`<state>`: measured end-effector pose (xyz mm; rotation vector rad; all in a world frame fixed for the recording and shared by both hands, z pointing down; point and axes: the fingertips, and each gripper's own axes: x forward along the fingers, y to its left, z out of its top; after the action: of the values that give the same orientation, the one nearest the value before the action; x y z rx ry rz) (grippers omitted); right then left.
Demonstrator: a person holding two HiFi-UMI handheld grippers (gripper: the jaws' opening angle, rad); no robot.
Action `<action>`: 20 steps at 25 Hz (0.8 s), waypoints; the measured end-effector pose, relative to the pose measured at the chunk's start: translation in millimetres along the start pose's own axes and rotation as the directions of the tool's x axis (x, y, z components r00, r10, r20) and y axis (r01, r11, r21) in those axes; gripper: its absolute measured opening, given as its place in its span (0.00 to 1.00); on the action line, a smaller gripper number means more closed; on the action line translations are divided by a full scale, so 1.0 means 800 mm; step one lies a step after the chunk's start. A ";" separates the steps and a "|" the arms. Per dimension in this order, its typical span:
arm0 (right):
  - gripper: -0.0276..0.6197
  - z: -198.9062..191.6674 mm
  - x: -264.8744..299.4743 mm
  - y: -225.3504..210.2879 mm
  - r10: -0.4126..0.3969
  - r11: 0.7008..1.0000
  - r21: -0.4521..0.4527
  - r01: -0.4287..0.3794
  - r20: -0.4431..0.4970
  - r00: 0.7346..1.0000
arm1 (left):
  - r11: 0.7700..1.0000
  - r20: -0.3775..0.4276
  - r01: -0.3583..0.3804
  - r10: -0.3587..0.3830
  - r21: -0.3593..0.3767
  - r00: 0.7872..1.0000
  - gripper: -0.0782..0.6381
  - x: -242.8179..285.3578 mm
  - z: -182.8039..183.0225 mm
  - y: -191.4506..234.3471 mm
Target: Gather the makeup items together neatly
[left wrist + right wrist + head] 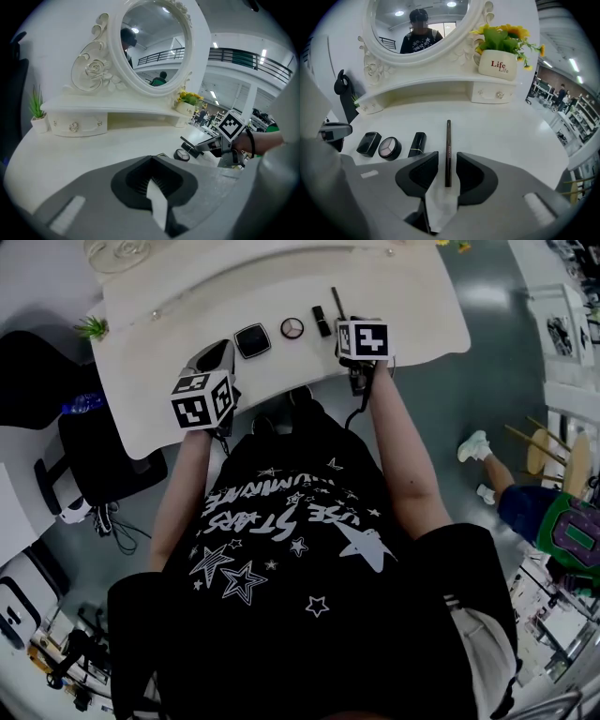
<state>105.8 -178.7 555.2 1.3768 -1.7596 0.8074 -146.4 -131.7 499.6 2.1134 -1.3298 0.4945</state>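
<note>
Brown liner pencil (loose) betw. R gripper jaws, L gripper closed

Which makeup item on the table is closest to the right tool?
The long thin brown pencil: it lies between the right tool's parted jaws, while the others sit farther left.

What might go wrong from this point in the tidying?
1. The pencil lies loose between the open jaws of the right gripper; a jaw brushing it on withdrawal may roll it askew toward the lipstick.
2. The shut left gripper sits near the square compact and might nudge it.
</note>
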 end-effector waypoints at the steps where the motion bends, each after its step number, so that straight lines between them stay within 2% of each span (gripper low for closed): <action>1: 0.28 0.000 -0.003 -0.001 -0.009 1.000 0.003 0.009 0.005 1.000 | 1.000 0.003 0.000 0.000 0.001 1.000 0.11 -0.004 0.000 0.002; 5: 0.29 0.005 -0.019 -0.001 -0.032 0.999 0.018 0.031 0.034 0.999 | 1.000 0.015 0.002 -0.002 0.001 1.000 0.11 -0.019 -0.002 0.010; 11: 0.28 0.016 -0.057 0.008 -0.088 0.996 0.012 0.087 0.128 0.988 | 0.999 0.032 0.011 -0.012 0.036 0.999 0.11 -0.040 -0.004 0.020; 15: 0.24 0.033 -0.083 0.011 -0.153 0.987 -0.019 0.162 0.225 0.962 | 0.998 0.053 0.005 -0.008 0.061 0.999 0.11 -0.047 0.001 0.027; 20: 0.17 0.051 -0.097 0.014 -0.167 0.982 -0.024 0.186 0.342 0.925 | 0.998 0.074 -0.031 0.026 0.061 0.997 0.11 -0.059 -0.001 0.025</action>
<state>99.1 -171.0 467.2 1.6864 -1.8607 0.4372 -184.8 -105.6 478.3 2.1850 -1.4039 0.4801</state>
